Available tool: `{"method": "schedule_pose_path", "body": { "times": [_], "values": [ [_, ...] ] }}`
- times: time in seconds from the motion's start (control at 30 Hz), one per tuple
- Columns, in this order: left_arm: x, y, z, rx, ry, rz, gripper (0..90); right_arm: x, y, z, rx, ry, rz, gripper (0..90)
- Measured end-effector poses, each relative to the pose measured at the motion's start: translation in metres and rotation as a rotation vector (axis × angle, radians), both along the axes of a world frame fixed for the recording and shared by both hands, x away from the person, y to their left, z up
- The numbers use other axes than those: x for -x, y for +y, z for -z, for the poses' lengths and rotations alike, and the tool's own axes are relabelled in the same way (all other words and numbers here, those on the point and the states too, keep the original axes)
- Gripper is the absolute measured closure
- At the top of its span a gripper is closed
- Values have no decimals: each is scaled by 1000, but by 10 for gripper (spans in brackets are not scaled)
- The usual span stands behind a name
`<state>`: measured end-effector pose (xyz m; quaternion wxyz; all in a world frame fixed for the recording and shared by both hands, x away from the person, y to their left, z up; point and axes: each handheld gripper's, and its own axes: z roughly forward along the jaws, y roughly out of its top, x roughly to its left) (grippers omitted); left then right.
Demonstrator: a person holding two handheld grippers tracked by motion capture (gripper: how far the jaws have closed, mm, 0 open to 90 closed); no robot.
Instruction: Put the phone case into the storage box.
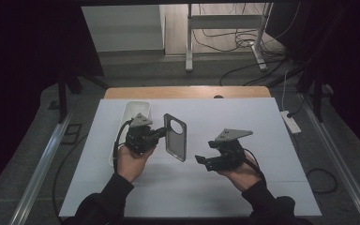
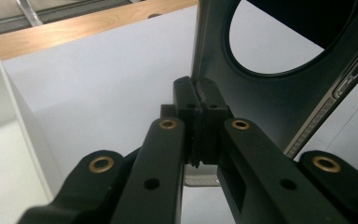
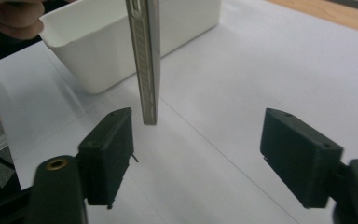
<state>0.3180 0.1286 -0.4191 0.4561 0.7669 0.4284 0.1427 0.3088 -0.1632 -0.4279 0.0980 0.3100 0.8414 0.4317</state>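
The left gripper (image 2: 198, 100) has its 2 jaws pinched tight on 1 edge of the dark phone case (image 1: 175, 137), near the big round camera cutout, so the whole case hangs in the air over the white sheet (image 1: 243, 117) from that single narrow bite. The right gripper (image 3: 196, 149) stands with its jaws wide apart and nothing between them, set off to the case's right in the high view; from its own camera the case's thin side edge hangs just ahead of its left jaw. The main risk, I judge, is the case pivoting or slipping out of the small grip, since most of it hangs unsupported beyond the pads. A nudge from the right gripper could twist it loose, and it would drop onto the sheet rather than into the white tray (image 1: 130, 112) behind the left hand (image 1: 132, 161).
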Motion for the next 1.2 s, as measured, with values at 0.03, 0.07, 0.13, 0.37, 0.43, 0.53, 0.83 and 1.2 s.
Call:
{"method": "schedule_pose_path", "body": {
  "times": [0.03, 0.07, 0.13, 0.37, 0.43, 0.53, 0.83, 1.2],
  "values": [
    [0, 1, -1, 0, 1, 0, 891, -1, -1, 1, -4, 10, 4, 219],
    [0, 2, -1, -1, 0, 0, 891, -1, -2, 1, -2, 9, 7, 206],
    [0, 3, -3, -5, 0, -1, 891, -1, -4, 2, 4, 3, 14, 189],
    [-1, 10, -6, -5, -2, -11, 891, -1, -11, 2, 9, 14, 24, 161],
    [-1, 12, -8, -3, -3, -16, 891, -1, -14, 2, 12, 16, 27, 148],
    [-1, 14, -9, -1, -3, -19, 891, 0, -15, 2, 17, 18, 27, 134],
    [-2, 23, -14, 7, -3, -44, 891, 3, -26, 4, 44, 23, 37, 82],
    [-4, 37, -20, -2, 0, -81, 891, 6, -39, 5, 59, 13, 65, 50]
  ]
}}
